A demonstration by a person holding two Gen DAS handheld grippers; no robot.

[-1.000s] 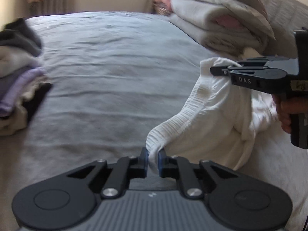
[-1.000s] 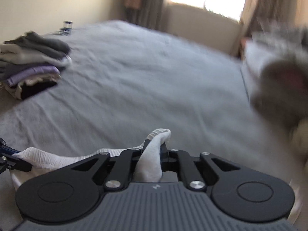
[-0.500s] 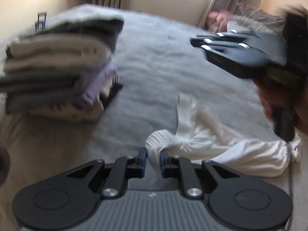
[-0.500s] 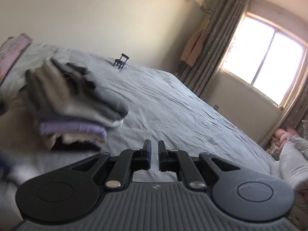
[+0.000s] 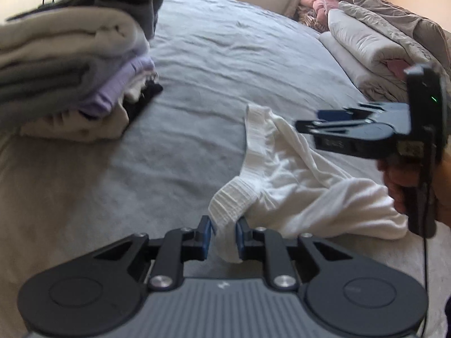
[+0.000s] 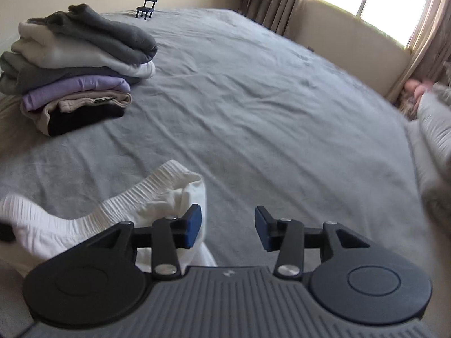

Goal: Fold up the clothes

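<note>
Up close in the left wrist view, your left gripper (image 5: 222, 235) pinches the ribbed cuff of the white garment (image 5: 304, 186), pinning one corner so the rest can lie on the bed (image 5: 225, 64) beside the folded stack (image 5: 76, 64). From the right wrist view, your right gripper (image 6: 228, 229) stands spread and empty, just beside the garment's ribbed band, probably ready to take a second corner.

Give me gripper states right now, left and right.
Left gripper: closed on the ribbed band of the white garment.
Right gripper: open, holding nothing; the white garment lies just beside its left finger.
</note>
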